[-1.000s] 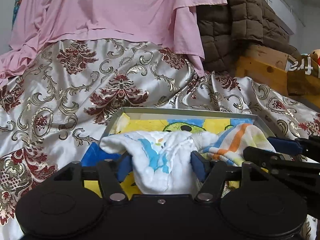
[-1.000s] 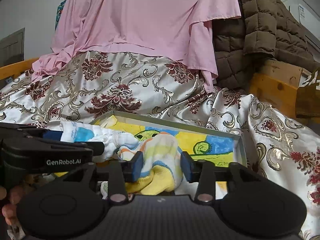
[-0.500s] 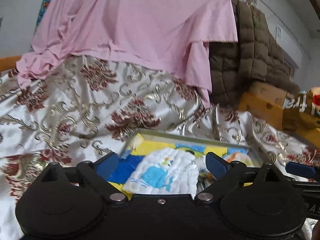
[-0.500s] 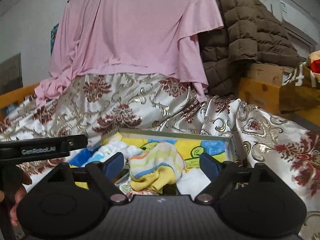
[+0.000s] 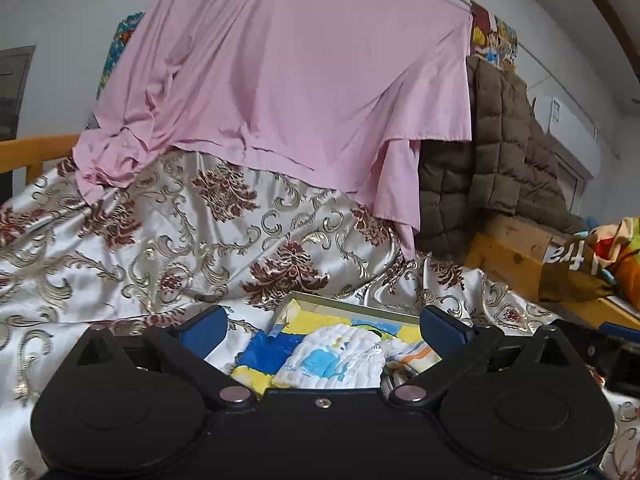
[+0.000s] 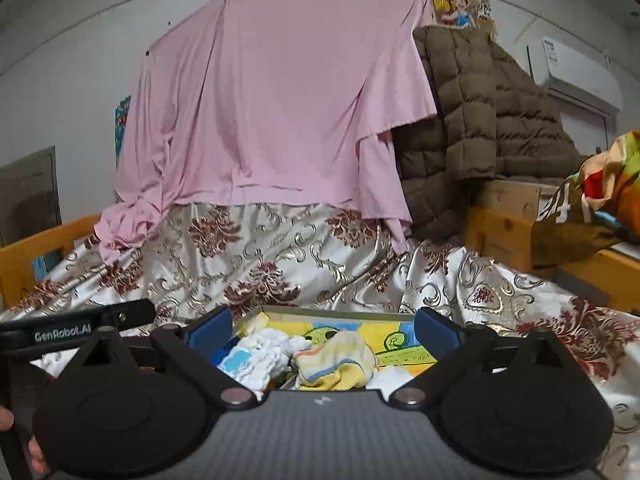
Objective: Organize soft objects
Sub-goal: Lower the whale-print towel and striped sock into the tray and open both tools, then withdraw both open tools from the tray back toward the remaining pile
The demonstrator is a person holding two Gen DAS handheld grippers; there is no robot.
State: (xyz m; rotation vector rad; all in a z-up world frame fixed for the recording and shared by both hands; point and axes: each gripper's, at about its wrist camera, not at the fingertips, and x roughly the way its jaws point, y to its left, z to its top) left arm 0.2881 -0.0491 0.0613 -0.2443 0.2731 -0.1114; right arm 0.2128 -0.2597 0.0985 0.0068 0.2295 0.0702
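Left tongs (image 5: 322, 322): jaws opening, now wide, nothing between the blue pads, white cloth with blue print (image 5: 334, 364) lying loose just ahead and below in the shallow box (image 5: 352, 307). Right tongs (image 6: 322, 326): jaws opening, likewise wide and gripping nothing, striped yellow cloth (image 6: 340, 362) bunched just ahead in the same box, touching the white cloth on its left side, the left tongs' black arm showing at far left. Beyond both: patterned satin bedspread (image 6: 280, 256) under the box, pink sheet (image 6: 272, 112) hanging behind, brown quilted coat (image 6: 480, 120) to the right.
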